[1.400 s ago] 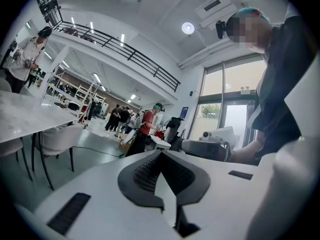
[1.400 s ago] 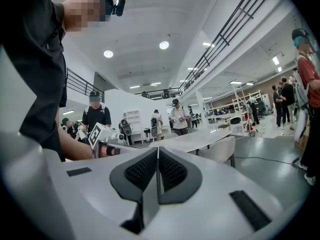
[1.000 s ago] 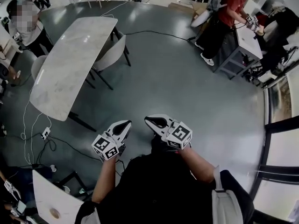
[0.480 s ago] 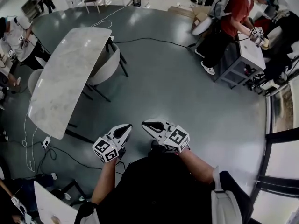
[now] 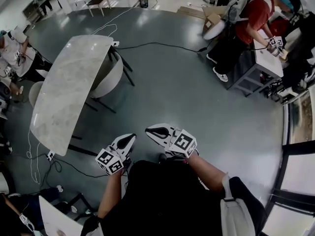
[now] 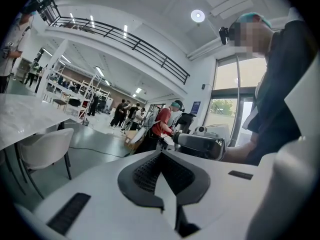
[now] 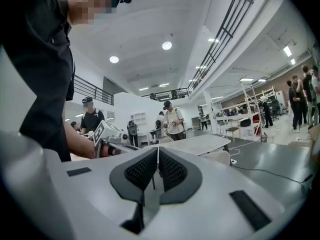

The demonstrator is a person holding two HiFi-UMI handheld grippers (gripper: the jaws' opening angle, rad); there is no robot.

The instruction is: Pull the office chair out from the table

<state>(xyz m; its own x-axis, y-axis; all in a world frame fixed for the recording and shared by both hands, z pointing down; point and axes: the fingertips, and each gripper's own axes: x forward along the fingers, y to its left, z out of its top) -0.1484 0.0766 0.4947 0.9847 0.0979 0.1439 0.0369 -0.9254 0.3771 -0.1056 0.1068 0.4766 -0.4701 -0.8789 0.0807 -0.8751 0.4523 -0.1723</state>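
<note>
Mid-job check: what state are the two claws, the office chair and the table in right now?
left claw, shut, empty, held over the floor.
right claw, shut, empty, beside the left claw.
office chair, upright, tucked under the table's long edge, neither claw touching it.
table, standing, well apart from both claws.

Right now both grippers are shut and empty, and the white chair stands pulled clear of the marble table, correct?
No. The head view shows the white chair tucked against the marble table, not pulled clear. The left gripper and right gripper are shut and empty.
</note>
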